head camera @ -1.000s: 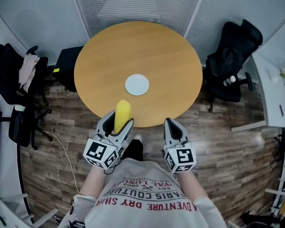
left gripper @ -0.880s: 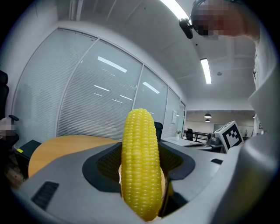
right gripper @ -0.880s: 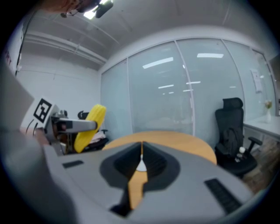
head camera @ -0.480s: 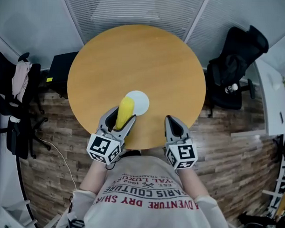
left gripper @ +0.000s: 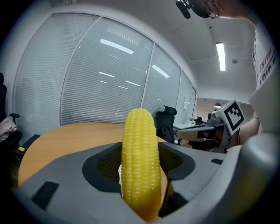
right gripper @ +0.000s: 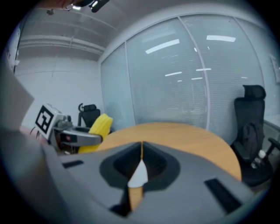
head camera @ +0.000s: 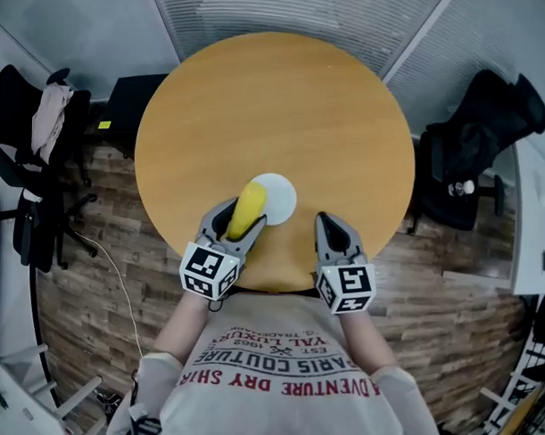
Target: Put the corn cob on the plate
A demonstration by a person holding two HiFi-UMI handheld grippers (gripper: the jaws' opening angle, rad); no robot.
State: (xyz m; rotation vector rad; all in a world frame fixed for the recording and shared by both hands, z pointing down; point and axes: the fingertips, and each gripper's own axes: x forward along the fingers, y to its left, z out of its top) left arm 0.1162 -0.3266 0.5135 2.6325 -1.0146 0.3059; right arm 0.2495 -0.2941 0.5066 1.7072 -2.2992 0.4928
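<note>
Bare wood of the table (head camera: 285,106) lies open all round the plate (head camera: 280,199), so I can come in from any side. My right gripper (head camera: 328,225), jaws together, sits just beside its right rim; the black chair (head camera: 476,148) stands well off.

Left tool (head camera: 239,220) jaws clamped on corn cob (head camera: 250,202), right tool (head camera: 331,225) beside it, jaws together, both forearms forward

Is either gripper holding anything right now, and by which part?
The left gripper is shut on the corn cob, gripping its near half; the far tip juts out beyond the jaws. The right gripper is shut and holds nothing.
</note>
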